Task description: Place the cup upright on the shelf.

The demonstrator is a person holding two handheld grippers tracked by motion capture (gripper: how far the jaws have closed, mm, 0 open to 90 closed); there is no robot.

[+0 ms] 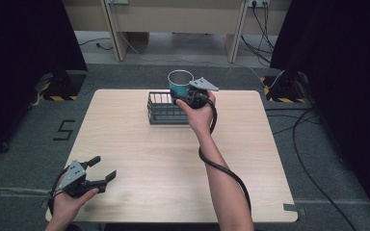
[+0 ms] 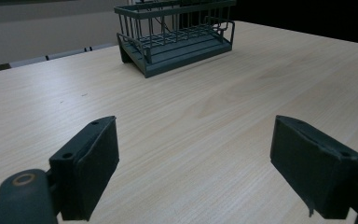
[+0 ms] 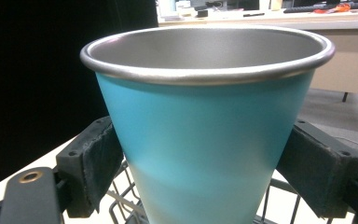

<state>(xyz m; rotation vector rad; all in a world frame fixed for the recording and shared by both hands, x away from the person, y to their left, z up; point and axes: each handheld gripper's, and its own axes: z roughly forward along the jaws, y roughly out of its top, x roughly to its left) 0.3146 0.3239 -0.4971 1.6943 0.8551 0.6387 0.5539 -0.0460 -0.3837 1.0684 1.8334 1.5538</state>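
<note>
Held a blue cup (image 3: 205, 140) upright between the jaws of the right hand-held gripper (image 1: 189, 94), clamped on both sides, above the dark wire basket (image 1: 161, 111) near the worktop's (image 1: 173, 163) far edge. Rested the left hand-held gripper (image 1: 101, 172) at the near left corner, jaws wide apart, much bare wood ahead.

- Left gripper (image 1: 101, 174): black body, grey three-cornered plate on top pierced with small holes; black cable trails from its rear.
- Right gripper (image 1: 187, 91): same black build and grey plate; thick black cable runs back from it along the forearm.
- Jaws: flat black pads (image 2: 94, 168), screw hole beside each, brass-ringed pivot behind.
- Forearms bare, no sleeves.
</note>
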